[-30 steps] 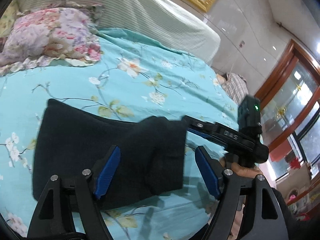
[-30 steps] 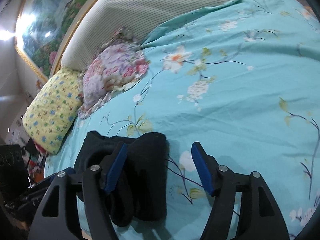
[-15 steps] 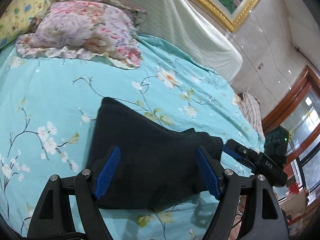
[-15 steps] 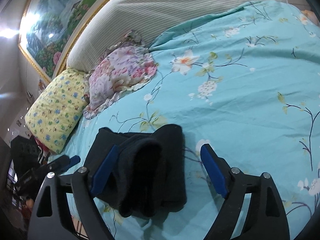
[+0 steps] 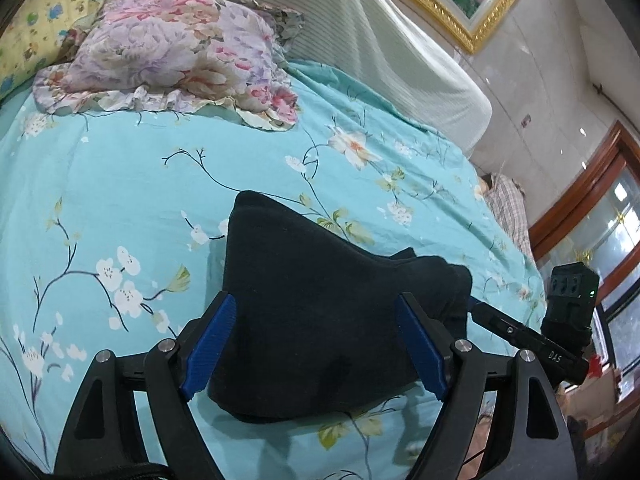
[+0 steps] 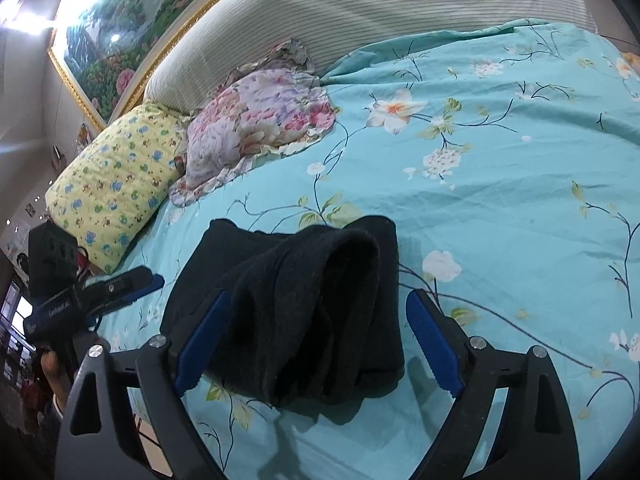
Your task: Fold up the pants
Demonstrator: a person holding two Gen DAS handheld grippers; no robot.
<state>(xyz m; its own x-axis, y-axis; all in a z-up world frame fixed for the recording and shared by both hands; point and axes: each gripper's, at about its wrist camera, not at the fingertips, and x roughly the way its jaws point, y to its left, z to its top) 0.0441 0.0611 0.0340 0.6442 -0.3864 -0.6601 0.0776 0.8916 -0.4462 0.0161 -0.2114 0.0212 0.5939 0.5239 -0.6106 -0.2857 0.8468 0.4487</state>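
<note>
Folded black pants (image 5: 320,320) lie on the bed (image 5: 120,184), below the floral pillow (image 5: 176,52); left gripper (image 5: 316,344) and right gripper (image 6: 316,344) gape empty over them

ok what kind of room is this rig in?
Almost certainly a home bedroom. The black pants lie on a bed with a turquoise floral sheet, two pillows sit against a padded striped headboard, and a gilt-framed painting hangs above it.
</note>
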